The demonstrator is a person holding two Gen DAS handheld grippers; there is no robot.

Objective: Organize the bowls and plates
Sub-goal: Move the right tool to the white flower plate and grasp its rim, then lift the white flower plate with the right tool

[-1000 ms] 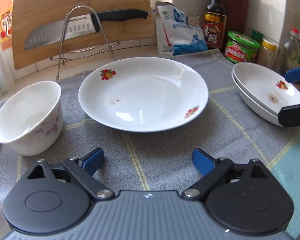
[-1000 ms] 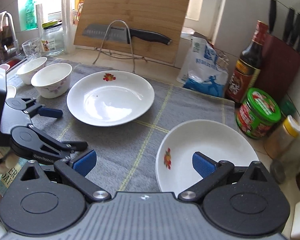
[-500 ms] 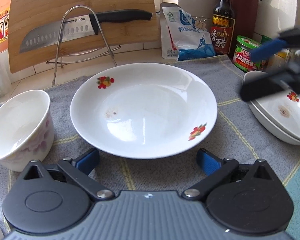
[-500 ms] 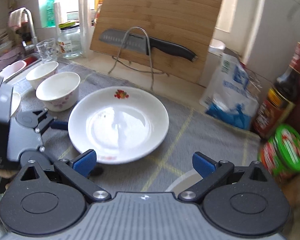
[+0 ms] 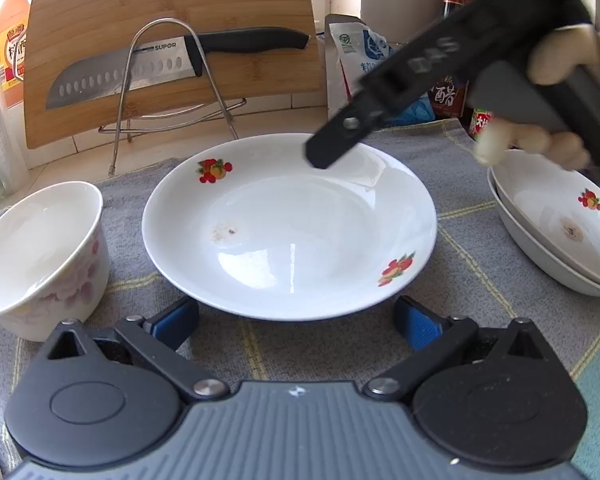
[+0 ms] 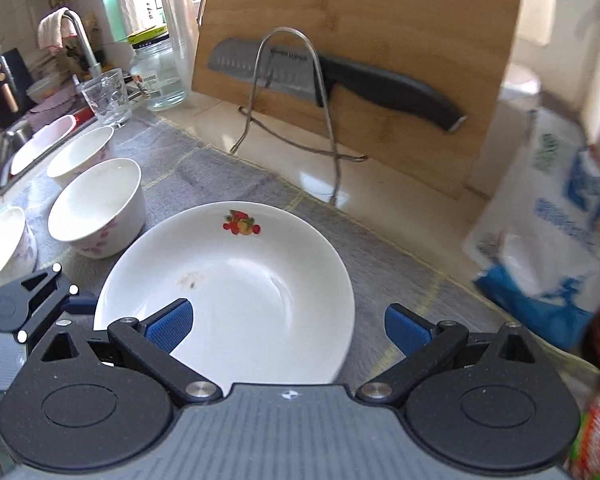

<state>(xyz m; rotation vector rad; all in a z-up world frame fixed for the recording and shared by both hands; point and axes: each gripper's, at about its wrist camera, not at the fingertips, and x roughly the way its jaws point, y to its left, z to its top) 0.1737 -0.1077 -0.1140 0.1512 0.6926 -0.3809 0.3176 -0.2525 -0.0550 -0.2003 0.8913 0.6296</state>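
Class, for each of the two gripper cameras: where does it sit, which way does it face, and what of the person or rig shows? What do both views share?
Left wrist: on the left gripper, open, facing the plate; the right hand crosses above.
Right wrist: on the right gripper, open, over that plate, facing the knife.
Shared: plate, knife, cutting board, nearest bowl.

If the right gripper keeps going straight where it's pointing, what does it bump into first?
Most likely the big white plate. The right gripper is open and aimed down over the plate's near side, with nothing between them. How far above the plate it is, I can't tell.
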